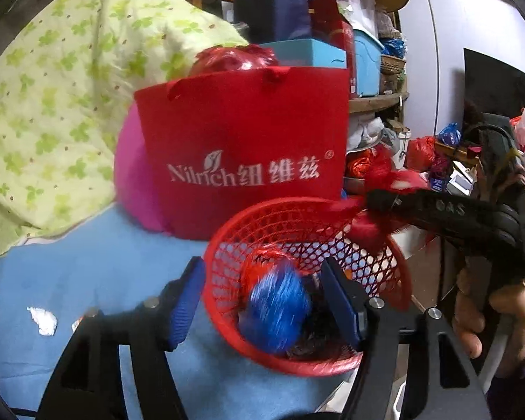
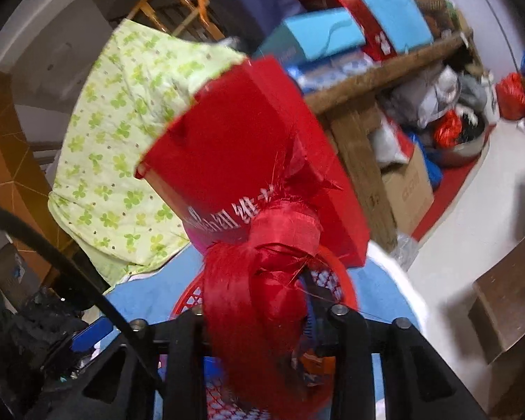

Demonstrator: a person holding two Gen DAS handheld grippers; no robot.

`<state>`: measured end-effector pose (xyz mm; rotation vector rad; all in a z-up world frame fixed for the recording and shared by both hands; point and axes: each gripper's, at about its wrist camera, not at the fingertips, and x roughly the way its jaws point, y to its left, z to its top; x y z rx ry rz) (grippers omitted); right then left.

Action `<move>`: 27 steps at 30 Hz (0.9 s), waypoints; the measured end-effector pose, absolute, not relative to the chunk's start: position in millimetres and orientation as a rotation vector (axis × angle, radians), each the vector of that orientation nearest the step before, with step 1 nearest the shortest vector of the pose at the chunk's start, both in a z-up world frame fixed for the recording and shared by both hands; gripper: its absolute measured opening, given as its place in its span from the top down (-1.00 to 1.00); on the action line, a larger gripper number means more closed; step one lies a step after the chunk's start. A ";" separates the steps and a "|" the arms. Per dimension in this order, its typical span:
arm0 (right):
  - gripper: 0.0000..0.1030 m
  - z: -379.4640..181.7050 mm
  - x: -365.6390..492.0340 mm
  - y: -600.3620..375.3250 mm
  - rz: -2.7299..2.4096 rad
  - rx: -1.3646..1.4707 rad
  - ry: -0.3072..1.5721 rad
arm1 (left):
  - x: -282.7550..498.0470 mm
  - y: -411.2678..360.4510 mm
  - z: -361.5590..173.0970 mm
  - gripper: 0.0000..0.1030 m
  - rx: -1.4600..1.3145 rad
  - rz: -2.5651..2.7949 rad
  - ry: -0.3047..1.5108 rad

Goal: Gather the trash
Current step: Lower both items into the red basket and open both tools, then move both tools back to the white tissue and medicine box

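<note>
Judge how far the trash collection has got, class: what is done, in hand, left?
Done: a blue wad lies in the red mesh basket. In hand: the right hand-held gripper holds a red shredded bundle over the basket, which the left hand-held gripper grips. Left: a silver scrap on the blue cloth.

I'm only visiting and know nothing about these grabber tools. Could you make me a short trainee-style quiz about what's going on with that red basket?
1. True or false: the round red mesh plastic basket is empty.
2. What does the right gripper hold above the basket: (a) a white scrap, (b) a bundle of red shiny plastic ribbon, (c) a green cloth?
3. Fill in: the left gripper grips the basket by its ____.

Key:
1. False; a ball of blue shiny ribbon and other scraps lie inside.
2. (b).
3. Rim; one blue-padded finger sits outside, the other inside.
</note>
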<state>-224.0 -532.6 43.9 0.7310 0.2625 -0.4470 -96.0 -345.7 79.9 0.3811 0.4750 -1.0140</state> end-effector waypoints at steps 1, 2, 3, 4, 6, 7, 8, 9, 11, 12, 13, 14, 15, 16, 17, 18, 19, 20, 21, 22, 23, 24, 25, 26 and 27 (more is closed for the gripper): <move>0.26 40.9 -220.2 -533.1 -0.434 0.747 0.263 | -95.4 -340.1 77.6 -0.37 0.381 -1.013 0.476; 0.14 39.4 -218.0 -532.1 -0.424 0.756 0.263 | -95.6 -333.5 74.5 -0.38 0.388 -1.004 0.475; -0.17 38.4 -216.5 -528.4 -0.406 0.760 0.253 | -95.4 -326.2 71.5 -0.38 0.398 -0.996 0.472; -0.26 38.2 -217.8 -523.3 -0.397 0.755 0.237 | -95.5 -320.1 69.3 -0.39 0.406 -0.990 0.468; -0.28 39.9 -220.3 -513.1 -0.394 0.725 0.221 | -93.9 -299.6 60.7 -0.40 0.433 -0.963 0.459; -0.28 41.5 -222.3 -507.2 -0.396 0.706 0.222 | -91.4 -289.0 56.3 -0.41 0.441 -0.944 0.459; -0.28 43.4 -223.2 -503.9 -0.395 0.696 0.221 | -88.0 -277.0 51.5 -0.41 0.441 -0.925 0.464; -0.28 45.8 -226.8 -497.8 -0.393 0.687 0.214 | -83.1 -265.4 47.6 -0.41 0.435 -0.907 0.472; -0.28 51.6 -231.3 -488.9 -0.381 0.679 0.199 | -72.4 -242.0 38.5 -0.41 0.417 -0.860 0.497; -0.28 56.7 -234.0 -480.7 -0.371 0.664 0.189 | -65.7 -227.8 32.8 -0.41 0.409 -0.829 0.513; -0.28 61.2 -235.0 -475.6 -0.365 0.653 0.184 | -59.9 -215.6 28.5 -0.41 0.404 -0.798 0.523; -0.28 66.5 -235.1 -468.5 -0.354 0.639 0.178 | -55.0 -203.9 24.8 -0.41 0.402 -0.766 0.525; -0.28 72.6 -233.7 -457.5 -0.334 0.621 0.174 | -50.8 -193.1 22.3 -0.41 0.400 -0.738 0.524; -0.28 77.1 -231.6 -448.7 -0.318 0.604 0.174 | -46.4 -182.0 20.7 -0.41 0.395 -0.712 0.521; -0.28 80.8 -229.1 -440.6 -0.305 0.585 0.176 | -42.4 -172.0 20.5 -0.41 0.387 -0.689 0.516; -0.28 87.2 -223.7 -424.7 -0.286 0.547 0.177 | -38.4 -162.5 20.4 -0.41 0.376 -0.671 0.509; -0.28 91.1 -218.8 -412.4 -0.269 0.518 0.180 | -34.7 -153.7 20.9 -0.41 0.363 -0.653 0.502; -0.28 94.8 -212.3 -399.4 -0.248 0.490 0.187 | -31.2 -145.4 21.3 -0.41 0.347 -0.637 0.499; -0.28 98.0 -204.8 -385.5 -0.226 0.465 0.196 | -27.9 -137.2 20.4 -0.42 0.330 -0.624 0.499; -0.28 99.9 -198.2 -372.8 -0.203 0.443 0.206 | -23.0 -128.7 19.0 -0.42 0.309 -0.611 0.502; -0.28 100.7 -193.2 -364.7 -0.187 0.428 0.216 | -18.7 -122.0 17.9 -0.42 0.293 -0.601 0.505; -0.28 102.0 -182.8 -349.6 -0.164 0.397 0.236 | -13.0 -113.3 15.7 -0.43 0.273 -0.586 0.509; -0.28 101.7 -176.6 -340.4 -0.152 0.377 0.249 | -6.9 -106.7 13.2 -0.44 0.258 -0.570 0.515; -0.28 100.7 -167.9 -328.0 -0.134 0.350 0.268 | -1.6 -101.5 10.2 -0.44 0.247 -0.557 0.522; -0.28 98.3 -158.5 -316.1 -0.114 0.329 0.290 | 4.8 -92.5 4.2 -0.44 0.230 -0.538 0.534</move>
